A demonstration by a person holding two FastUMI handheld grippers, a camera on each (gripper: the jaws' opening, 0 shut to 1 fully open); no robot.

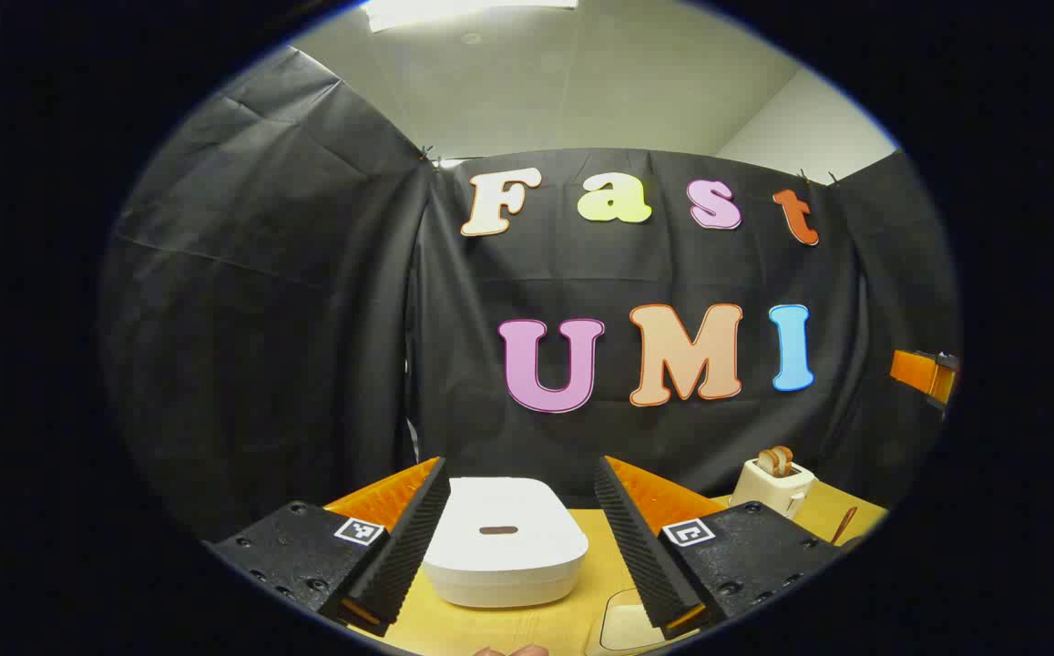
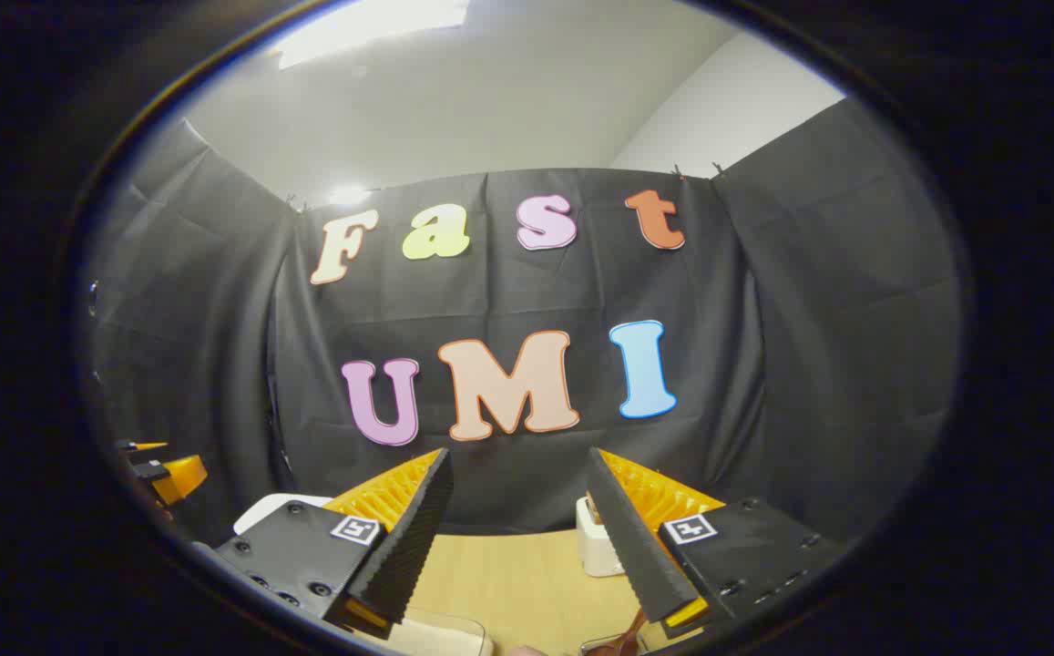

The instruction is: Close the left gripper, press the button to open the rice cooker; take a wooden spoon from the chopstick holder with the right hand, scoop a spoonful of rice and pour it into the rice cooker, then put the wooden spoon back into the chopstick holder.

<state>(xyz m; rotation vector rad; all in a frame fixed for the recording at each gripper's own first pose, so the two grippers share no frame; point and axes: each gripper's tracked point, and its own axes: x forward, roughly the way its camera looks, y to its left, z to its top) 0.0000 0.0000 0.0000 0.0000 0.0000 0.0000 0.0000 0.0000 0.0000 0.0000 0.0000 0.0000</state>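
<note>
Left gripper [image 1: 522,538]: jaws spread wide, nothing held, level above the counter. Right gripper [image 2: 517,538]: jaws equally wide apart, empty; seen from the left gripper view at far right.

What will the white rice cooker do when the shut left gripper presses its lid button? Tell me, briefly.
The rice cooker looks wide, low and flat-based on the table, so it will probably not tip. Its smooth shell might slide a little under a slanted push. The left gripper stands open around it now.
</note>
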